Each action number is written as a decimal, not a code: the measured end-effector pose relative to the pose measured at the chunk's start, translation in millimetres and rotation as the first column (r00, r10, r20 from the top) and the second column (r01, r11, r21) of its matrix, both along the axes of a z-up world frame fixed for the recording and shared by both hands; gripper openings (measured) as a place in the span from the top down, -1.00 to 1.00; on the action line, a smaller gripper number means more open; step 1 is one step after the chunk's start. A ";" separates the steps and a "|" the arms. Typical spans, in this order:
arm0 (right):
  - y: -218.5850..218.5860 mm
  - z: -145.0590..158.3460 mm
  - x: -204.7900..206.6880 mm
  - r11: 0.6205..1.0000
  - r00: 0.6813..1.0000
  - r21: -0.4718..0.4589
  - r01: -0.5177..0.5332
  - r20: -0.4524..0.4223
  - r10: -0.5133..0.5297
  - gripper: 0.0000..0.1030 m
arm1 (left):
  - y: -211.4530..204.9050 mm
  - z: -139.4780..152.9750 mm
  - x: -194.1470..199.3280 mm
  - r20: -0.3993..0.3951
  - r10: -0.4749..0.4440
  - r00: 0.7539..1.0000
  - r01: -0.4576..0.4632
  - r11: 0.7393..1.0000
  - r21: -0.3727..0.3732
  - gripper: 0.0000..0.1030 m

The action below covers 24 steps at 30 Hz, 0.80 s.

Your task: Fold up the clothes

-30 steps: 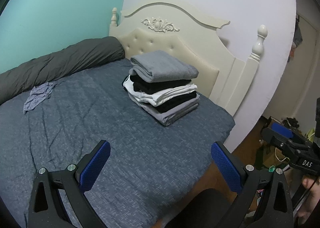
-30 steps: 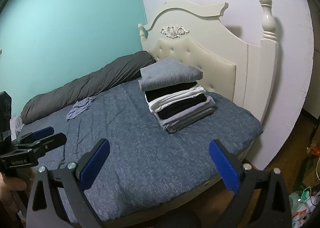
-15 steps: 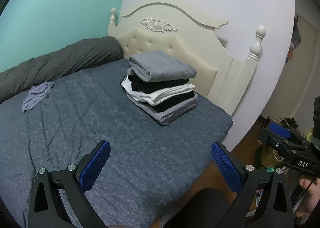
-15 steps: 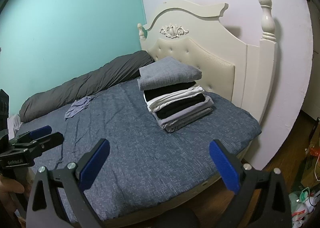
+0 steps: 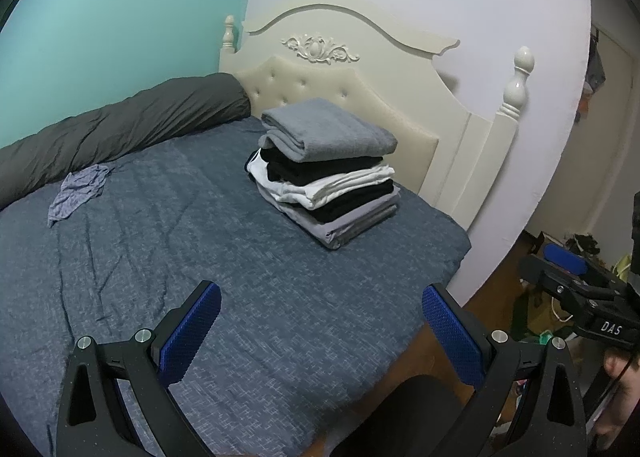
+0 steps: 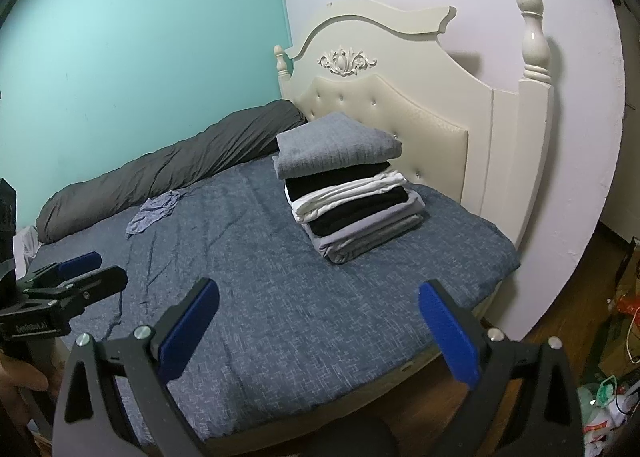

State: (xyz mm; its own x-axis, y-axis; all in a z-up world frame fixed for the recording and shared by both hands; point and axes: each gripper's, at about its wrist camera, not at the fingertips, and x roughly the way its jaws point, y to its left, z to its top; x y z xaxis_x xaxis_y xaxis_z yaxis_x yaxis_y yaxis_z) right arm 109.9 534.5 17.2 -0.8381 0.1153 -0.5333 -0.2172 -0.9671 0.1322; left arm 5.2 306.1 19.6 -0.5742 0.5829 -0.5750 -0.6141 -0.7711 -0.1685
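While a stack of folded clothes (image 5: 326, 173) sits near the cream headboard (image 5: 352, 69) on the blue bedspread (image 5: 200, 257), a crumpled blue-grey garment (image 5: 78, 193) lies well apart beside the dark rolled duvet (image 5: 120, 129). Both the left gripper (image 5: 320, 331) and right gripper (image 6: 318, 331) hover above the bed's near edge, jaws spread wide and empty.

The bed (image 5: 280, 317) runs off the left and bottom edges in the left wrist view. The clutter on the floor (image 6: 612, 389) at the right is too small to identify. The stack of folded clothes (image 6: 348, 193) hides part of the headboard (image 6: 432, 105).
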 end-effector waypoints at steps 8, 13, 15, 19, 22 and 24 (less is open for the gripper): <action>-0.3 -0.7 4.7 1.000 1.000 0.008 0.021 0.001 -0.021 -0.99 | -1.5 2.9 3.4 -0.006 0.002 1.000 -0.002 1.000 0.001 -0.99; 0.0 -0.9 5.8 1.000 1.000 0.008 0.024 0.002 -0.024 -0.99 | -0.1 3.0 5.8 -0.005 -0.002 1.000 0.002 1.000 -0.002 -0.99; 0.1 -1.0 6.3 1.000 1.000 0.006 0.025 0.002 -0.025 -0.99 | 0.2 2.8 7.3 -0.007 -0.006 1.000 0.006 1.000 -0.006 -0.99; -0.8 -1.0 8.4 1.000 1.000 0.000 0.025 0.002 -0.025 -0.99 | 0.6 2.4 7.6 -0.005 -0.008 1.000 0.008 1.000 -0.010 -0.99; -1.4 -0.4 9.5 1.000 1.000 0.000 0.025 0.000 -0.025 -0.99 | 2.5 1.8 6.6 -0.003 -0.012 1.000 0.012 1.000 -0.012 -0.99; -1.4 0.0 10.4 1.000 1.000 0.002 0.025 -0.002 -0.025 -0.99 | 2.8 0.9 6.7 -0.004 -0.012 1.000 0.012 1.000 -0.013 -0.99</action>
State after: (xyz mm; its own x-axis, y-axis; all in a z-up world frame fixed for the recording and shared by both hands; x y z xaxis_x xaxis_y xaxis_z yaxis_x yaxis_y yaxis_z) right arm 120.3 533.1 17.2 -0.8358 0.1374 -0.5316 -0.2414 -0.9616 0.1309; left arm 11.9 308.9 20.4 -0.5692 0.5821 -0.5807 -0.6239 -0.7657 -0.1560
